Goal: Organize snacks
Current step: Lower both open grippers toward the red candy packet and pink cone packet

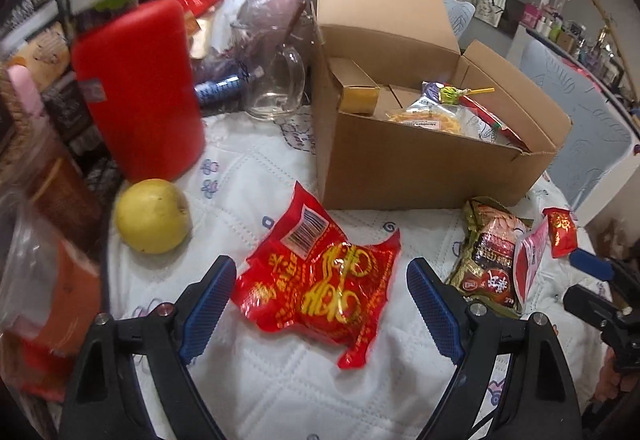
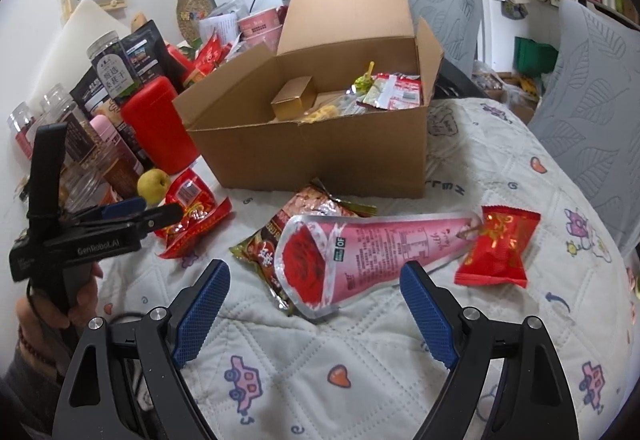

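Left wrist view: the left hand-held gripper (image 1: 320, 304) has its blue-padded jaws spread wide and holds nothing; a crinkled red foil snack packet with yellow lettering (image 1: 320, 284) lies flat on the white quilted surface (image 1: 304, 384) between the fingers, with a gap to each pad. Just to the right of that packet lies a brown and gold snack bag (image 1: 486, 256) with a pink pouch over its right edge. A yellow apple (image 1: 152, 215) sits to the left, in front of a tall red cylindrical canister (image 1: 140, 88). Behind the packet stands an open brown cardboard box (image 1: 420, 168), lid flap raised, with a small gold carton (image 1: 358, 90) and several wrapped snacks inside. A clear glass mug (image 1: 276, 80) stands left of the box.

Right wrist view: the right hand-held gripper (image 2: 316, 308) is likewise wide open and empty, its fingers on either side of a long pink cone-shaped pouch printed with a red rose (image 2: 360, 256). That pouch lies across the brown and gold bag, and its narrow end touches a small red sweet packet (image 2: 496, 252). At the left edge a person's hand (image 2: 60, 304) grips the handle of the other tool, whose tips reach the red foil packet. The box stands behind the loose snacks.
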Tool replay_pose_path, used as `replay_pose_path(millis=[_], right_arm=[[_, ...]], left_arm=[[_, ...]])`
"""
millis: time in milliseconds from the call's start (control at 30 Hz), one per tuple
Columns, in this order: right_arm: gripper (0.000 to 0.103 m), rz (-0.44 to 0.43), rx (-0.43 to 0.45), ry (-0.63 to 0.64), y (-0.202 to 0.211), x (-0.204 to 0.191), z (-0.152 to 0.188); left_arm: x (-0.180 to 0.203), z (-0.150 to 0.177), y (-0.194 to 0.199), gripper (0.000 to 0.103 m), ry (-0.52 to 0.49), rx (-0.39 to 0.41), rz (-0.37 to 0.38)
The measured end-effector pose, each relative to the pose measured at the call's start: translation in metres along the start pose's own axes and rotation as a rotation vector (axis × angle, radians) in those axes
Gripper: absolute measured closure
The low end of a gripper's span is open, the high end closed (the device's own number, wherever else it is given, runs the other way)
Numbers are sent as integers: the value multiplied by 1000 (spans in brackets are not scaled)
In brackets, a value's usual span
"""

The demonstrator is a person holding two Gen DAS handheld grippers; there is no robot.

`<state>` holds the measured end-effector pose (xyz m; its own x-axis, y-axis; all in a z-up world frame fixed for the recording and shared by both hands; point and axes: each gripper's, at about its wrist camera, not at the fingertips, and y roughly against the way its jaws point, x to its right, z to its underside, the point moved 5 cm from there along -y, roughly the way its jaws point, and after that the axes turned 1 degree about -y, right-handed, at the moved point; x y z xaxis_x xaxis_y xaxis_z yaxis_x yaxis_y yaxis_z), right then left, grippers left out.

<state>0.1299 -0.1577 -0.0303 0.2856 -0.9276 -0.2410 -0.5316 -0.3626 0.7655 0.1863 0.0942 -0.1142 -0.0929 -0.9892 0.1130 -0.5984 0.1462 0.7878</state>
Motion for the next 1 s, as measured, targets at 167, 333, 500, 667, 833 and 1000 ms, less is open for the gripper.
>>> replay_pose_path(millis=[167,333,500,667,833,1000], right_arm=[[15,-10,-27,3,-11,-3,-1],[15,-9,-39,5,-16,-3,-3],[15,-3,-48,-7,-20,-1,-3],[15,7,-55,-18,-20,3,-2],[15,25,-50,-28,-18,8,0],[15,27,-52,-41,-19,12,1]], left_arm=[[-3,-1,-20,15,-15,-69,41],[6,1,-20,15,-77,-61,37],[20,4,-20,14,-168,-45,8],[27,17,-43,11,-207,-162,-19],[25,19,-46,10,-165,-138,7],[22,16,-47,20,-136,-102,-22]])
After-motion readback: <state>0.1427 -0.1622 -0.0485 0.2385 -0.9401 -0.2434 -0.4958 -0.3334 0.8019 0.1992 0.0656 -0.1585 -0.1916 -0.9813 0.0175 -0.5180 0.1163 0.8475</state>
